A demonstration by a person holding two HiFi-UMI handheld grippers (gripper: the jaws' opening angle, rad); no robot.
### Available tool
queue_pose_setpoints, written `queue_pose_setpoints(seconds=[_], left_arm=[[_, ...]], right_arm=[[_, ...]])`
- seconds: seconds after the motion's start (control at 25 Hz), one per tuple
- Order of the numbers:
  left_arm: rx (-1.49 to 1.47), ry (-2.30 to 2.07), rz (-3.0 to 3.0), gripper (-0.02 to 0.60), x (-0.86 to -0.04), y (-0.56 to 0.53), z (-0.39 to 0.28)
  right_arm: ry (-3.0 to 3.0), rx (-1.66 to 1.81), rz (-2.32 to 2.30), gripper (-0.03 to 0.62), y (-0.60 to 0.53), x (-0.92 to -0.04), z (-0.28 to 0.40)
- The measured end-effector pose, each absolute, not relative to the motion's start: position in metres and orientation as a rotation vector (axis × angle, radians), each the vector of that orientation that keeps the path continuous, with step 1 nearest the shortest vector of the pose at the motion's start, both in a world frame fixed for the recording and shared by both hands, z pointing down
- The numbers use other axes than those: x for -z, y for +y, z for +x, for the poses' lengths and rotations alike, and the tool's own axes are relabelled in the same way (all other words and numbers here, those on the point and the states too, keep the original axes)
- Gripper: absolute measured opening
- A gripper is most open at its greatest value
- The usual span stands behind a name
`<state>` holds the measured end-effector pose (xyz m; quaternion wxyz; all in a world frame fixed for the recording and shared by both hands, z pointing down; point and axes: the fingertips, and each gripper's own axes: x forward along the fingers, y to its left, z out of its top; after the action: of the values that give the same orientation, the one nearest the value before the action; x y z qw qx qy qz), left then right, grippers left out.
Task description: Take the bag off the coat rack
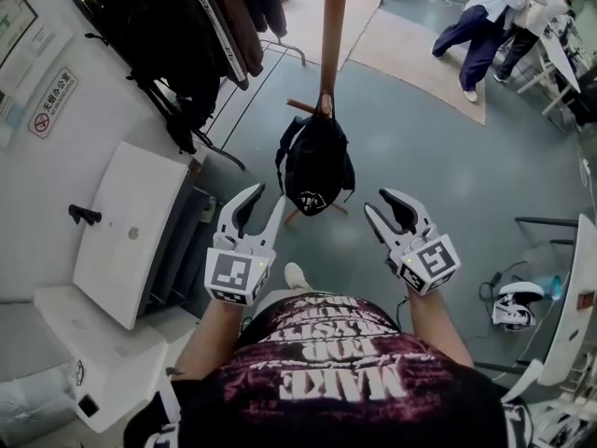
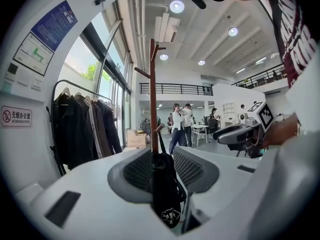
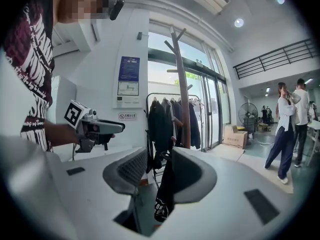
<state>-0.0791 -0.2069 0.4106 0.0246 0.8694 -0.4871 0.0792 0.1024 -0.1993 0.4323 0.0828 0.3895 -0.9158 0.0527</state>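
Pointing forward, the left hand-held gripper [image 1: 267,198] and right hand-held gripper [image 1: 376,203] both show spread, empty jaws. Beyond, between them, the black bag [image 1: 315,166] hangs untouched on a low peg of the coat rack [image 1: 333,26]. Leftward, dark coats [image 1: 159,26] crowd a rail [image 1: 216,26]; two people [image 1: 485,26] stand farther.

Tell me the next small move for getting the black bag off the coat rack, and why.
Probably ease the left claw and right claw forward to the black bag. Both are open, empty and short of it, and it hangs from a peg on the wooden coat rack.
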Motion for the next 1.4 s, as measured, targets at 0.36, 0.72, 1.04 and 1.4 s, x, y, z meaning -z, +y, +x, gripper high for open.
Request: queue_pose_setpoints(seconds=[0.36,0.72,1.04,1.4], left_arm=[[-0.216,-1.455,2.730,0.140,-0.407,-0.253,-0.102],[-0.153,-1.376,2.772,0.140,-0.403,-0.268,-0.110],[-0.143,-1.398,2.735,0.126,-0.414,-0.265,-0.111],[-0.147,-1.413,2.703,0.126,-0.418,-0.269,-0.116]], right_arm=[[-2.707,-0.142,1.232,0.161,-0.238,-0.425,0.079],[-2.685,-0.121,1.245,0.160,-0.242,-0.416,0.051],[-2.665,-0.154,1.238,0.153,-0.234,-0.422,0.052],[-2.695,-0.184,1.153,0.153,-0.250,-0.429,0.041]])
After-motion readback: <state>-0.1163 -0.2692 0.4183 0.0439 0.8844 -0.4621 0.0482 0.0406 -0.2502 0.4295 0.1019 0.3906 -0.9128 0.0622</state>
